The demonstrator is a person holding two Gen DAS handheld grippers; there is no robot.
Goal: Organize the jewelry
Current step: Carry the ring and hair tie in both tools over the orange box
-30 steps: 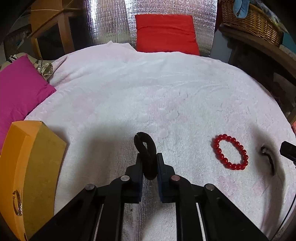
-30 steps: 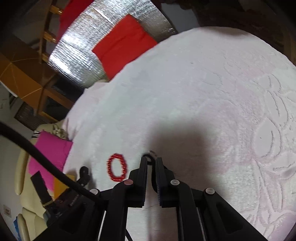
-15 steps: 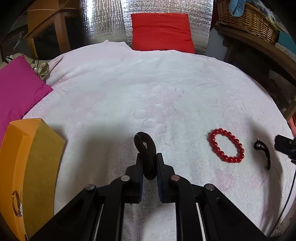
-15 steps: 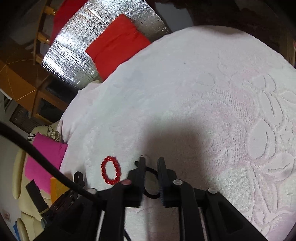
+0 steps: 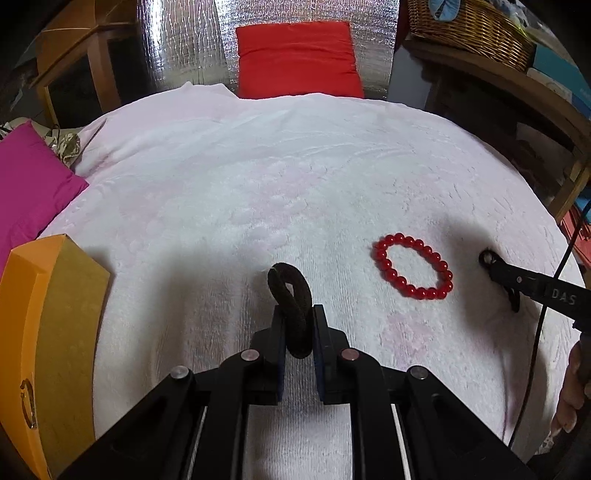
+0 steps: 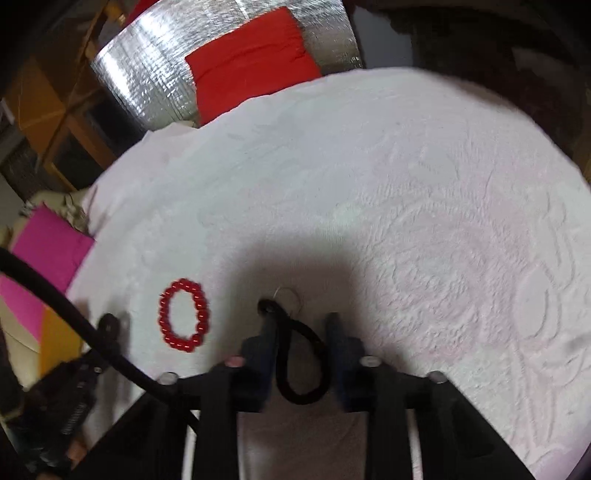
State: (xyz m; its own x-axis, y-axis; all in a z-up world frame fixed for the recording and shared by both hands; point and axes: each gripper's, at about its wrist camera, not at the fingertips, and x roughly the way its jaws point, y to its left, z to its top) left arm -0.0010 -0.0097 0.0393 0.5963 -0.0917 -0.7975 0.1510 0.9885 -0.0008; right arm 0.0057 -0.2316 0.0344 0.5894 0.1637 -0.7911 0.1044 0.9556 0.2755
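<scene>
**A:** What's being gripped by the left gripper?

**B:** A thick dark brown hair tie, pinched between the two black fingers. The jaws are clamped on its lower half, and the top loop is seen sticking up past the tips, above the white blanket.

**A:** And the right gripper?

**B:** Its jaws are spread apart. A thin black elastic loop is lying on the blanket in the gap between them, not squeezed. One end of the loop is seen right at the left finger; whether it's touching can't be told, since that view is blurry. A fine wire ring, possibly an earring, is seen just past the loop, too faint to be named for sure.

**A:** Where's the bead thing?

**B:** The red bead bracelet is laid flat on the blanket, between the two grippers and nearer the right one, toward the blanket's right edge. It isn't touched by anything.

**A:** Anything at the edges?

**B:** An orange box with a small metal ring pull is seen at the blanket's left edge, with a magenta cushion behind it. A red cushion is propped against silver foil at the far edge, and a wicker basket is seen on a shelf at the far right.
</scene>
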